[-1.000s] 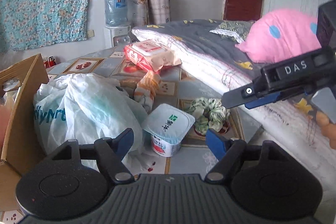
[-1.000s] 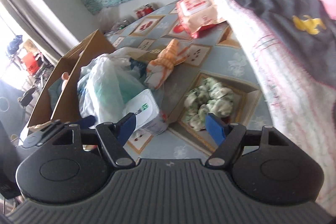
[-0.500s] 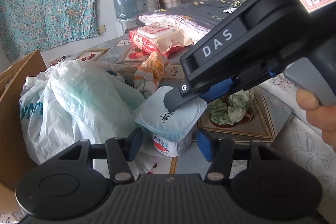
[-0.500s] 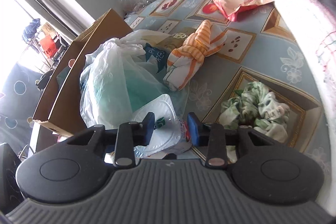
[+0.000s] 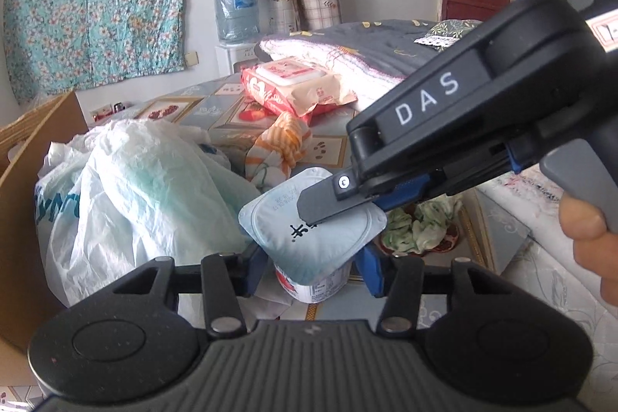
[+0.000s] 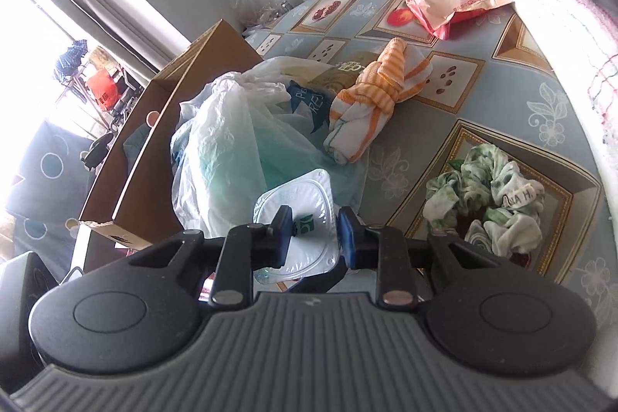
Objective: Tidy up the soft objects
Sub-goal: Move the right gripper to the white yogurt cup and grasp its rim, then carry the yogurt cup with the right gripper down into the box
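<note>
A yogurt cup with a pale blue foil lid stands on the patterned tabletop. My left gripper straddles the cup's body, its blue fingers a sliver off each side, jaws closing. My right gripper comes in from the right in the left wrist view and hovers low over the lid, jaws closing, with the lid's middle showing between the pads. Soft things lie behind: an orange-striped cloth bundle, a green-and-white scrunched cloth and a white plastic bag.
A cardboard box stands left of the bag. A pack of wipes lies at the table's far side. Folded bedding borders the table on the right. A person's thumb grips the right gripper's handle.
The right gripper swung in from the right until it hangs over the cup's lid. Both pairs of jaws narrowed. The left gripper drew closer around the cup.
</note>
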`<state>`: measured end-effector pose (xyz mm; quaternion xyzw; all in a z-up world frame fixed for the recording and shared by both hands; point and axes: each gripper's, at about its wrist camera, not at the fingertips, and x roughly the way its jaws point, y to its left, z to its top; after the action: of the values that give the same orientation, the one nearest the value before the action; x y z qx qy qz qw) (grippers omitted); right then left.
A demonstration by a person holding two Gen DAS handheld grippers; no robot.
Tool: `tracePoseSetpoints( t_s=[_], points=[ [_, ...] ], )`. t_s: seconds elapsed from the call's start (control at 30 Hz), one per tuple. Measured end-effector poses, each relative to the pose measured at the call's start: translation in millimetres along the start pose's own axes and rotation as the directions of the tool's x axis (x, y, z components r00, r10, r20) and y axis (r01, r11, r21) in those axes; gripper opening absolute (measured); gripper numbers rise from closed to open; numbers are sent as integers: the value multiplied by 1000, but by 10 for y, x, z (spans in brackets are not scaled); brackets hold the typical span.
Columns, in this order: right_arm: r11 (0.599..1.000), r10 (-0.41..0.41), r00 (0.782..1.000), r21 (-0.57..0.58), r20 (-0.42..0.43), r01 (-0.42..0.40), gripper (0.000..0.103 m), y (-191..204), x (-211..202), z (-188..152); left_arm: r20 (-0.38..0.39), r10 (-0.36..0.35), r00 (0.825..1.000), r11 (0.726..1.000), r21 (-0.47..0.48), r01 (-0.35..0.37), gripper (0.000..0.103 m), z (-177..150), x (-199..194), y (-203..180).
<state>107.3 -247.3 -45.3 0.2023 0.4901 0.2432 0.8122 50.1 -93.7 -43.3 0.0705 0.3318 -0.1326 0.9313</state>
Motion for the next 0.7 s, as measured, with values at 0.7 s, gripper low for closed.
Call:
tracePoseSetpoints(
  t_s=[0.7],
  points=[
    [916,215,975,-336,-49,-218,25,2150,99,694,124,297,947,949,-144,-279,52,638,-1254,1303]
  ],
)
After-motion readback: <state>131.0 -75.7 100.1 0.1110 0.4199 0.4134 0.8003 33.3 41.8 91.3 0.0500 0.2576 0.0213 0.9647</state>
